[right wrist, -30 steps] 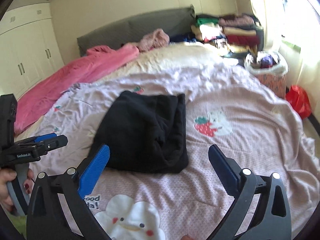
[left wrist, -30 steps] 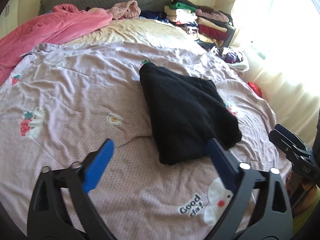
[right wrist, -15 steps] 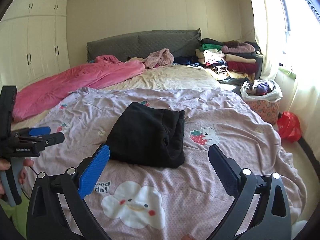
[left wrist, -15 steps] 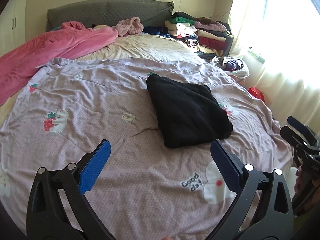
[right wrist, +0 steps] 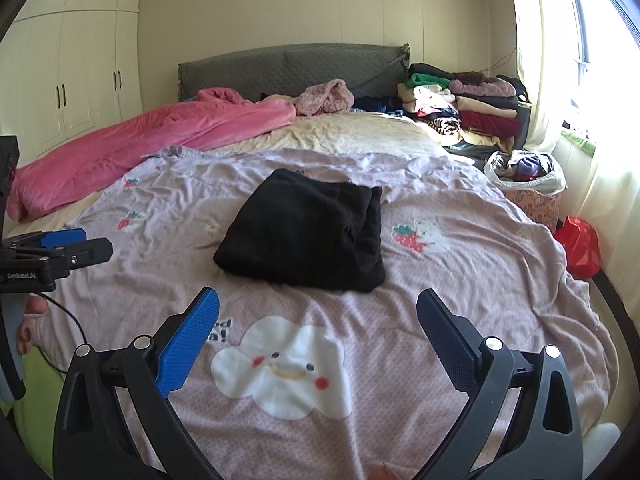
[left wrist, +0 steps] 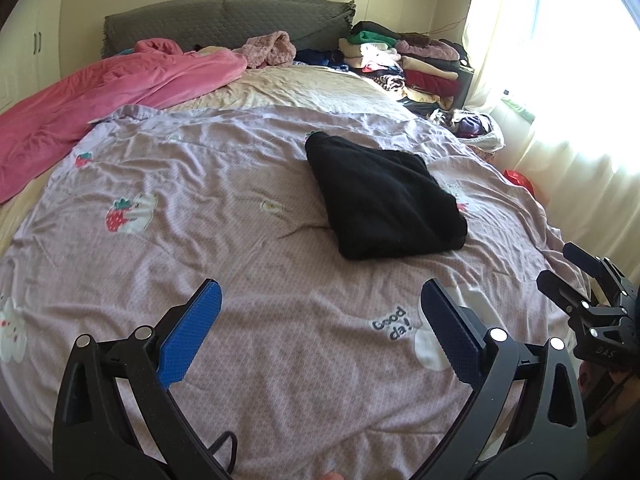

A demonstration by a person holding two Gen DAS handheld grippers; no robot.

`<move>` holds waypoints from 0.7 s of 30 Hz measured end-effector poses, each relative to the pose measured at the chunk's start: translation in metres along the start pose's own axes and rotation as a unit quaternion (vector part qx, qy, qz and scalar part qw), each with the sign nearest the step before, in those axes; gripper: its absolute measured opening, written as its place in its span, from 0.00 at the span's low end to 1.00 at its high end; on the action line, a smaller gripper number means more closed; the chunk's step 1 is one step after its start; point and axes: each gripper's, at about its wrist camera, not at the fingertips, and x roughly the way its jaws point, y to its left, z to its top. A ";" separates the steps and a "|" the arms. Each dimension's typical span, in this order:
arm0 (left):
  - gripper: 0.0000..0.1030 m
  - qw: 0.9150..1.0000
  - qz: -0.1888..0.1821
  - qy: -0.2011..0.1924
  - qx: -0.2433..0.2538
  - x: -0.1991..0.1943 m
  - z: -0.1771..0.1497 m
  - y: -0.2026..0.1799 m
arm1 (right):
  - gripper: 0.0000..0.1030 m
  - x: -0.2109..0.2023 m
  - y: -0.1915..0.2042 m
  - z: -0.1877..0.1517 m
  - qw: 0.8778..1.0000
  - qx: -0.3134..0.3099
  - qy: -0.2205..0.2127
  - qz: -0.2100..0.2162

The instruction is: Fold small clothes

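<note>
Black folded garment (left wrist: 382,196) lies on the lilac bedspread (left wrist: 200,240) well beyond both grippers' spread, empty fingers, left gripper (left wrist: 320,320) and right gripper (right wrist: 318,320).

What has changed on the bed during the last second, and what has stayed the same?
Both hand-held grippers, left and right, drew back from the black garment, so more of the bed cover shows. Nothing was gripped or released. Both remain open and empty; the garment stays folded in the same place.
</note>
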 end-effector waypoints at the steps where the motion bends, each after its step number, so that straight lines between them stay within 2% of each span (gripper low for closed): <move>1: 0.91 1.000 0.000 0.001 -0.002 -0.001 -0.003 0.002 | 0.96 0.000 0.001 -0.002 1.000 -0.001 0.001 -0.001; 14: 0.91 0.999 0.023 0.014 -0.020 0.000 -0.027 0.022 | 0.96 0.016 0.008 -0.031 0.999 0.010 0.032 -0.020; 21: 0.91 0.999 0.033 0.021 -0.030 0.004 -0.034 0.028 | 0.96 0.027 0.017 -0.039 0.999 0.005 0.049 -0.011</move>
